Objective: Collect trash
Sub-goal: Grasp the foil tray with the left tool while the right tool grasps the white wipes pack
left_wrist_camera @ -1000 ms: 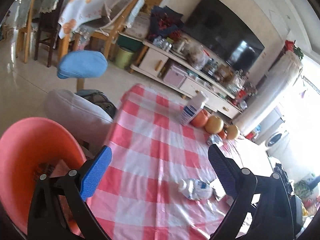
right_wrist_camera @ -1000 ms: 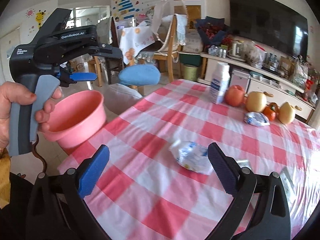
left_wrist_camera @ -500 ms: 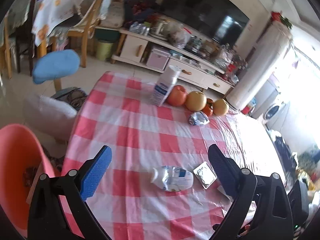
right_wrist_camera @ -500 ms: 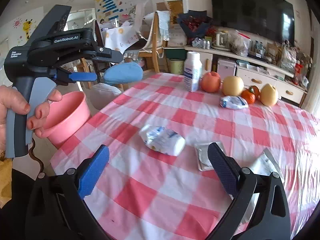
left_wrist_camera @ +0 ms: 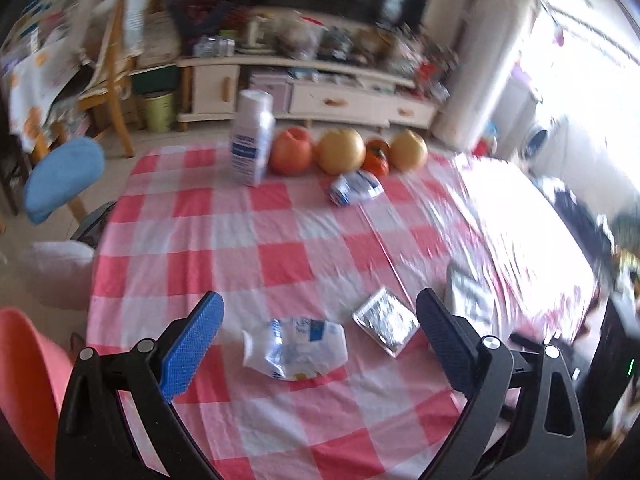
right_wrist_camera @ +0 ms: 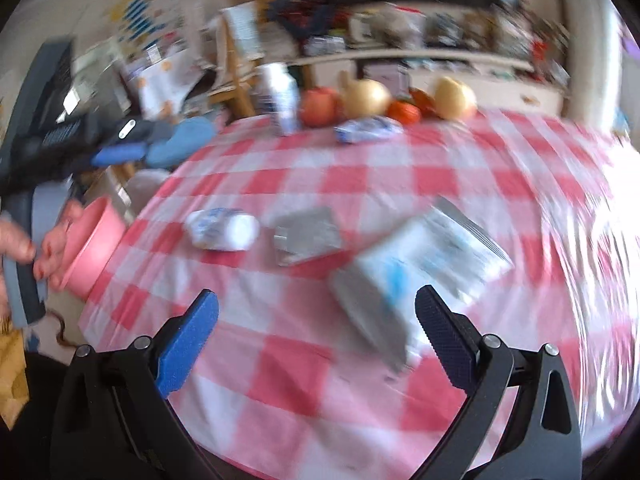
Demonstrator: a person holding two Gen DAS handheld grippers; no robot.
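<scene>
Red-and-white checked plastic worktop had swung nearer under both tools.
Left tool and right tool hung released; crumpled white-and-blue plastic wrapper, probably the first pickup, now lay between the left fingers.

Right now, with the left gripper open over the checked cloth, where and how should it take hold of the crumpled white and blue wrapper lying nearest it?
Probably across the puffed middle of the crumpled wrapper, coming down from above. It lies flat and lengthwise, left to right between the fingers of the open left gripper, so turning the gripper to span its shorter width looks best. The foil packet lies apart on its right, leaving room.
</scene>
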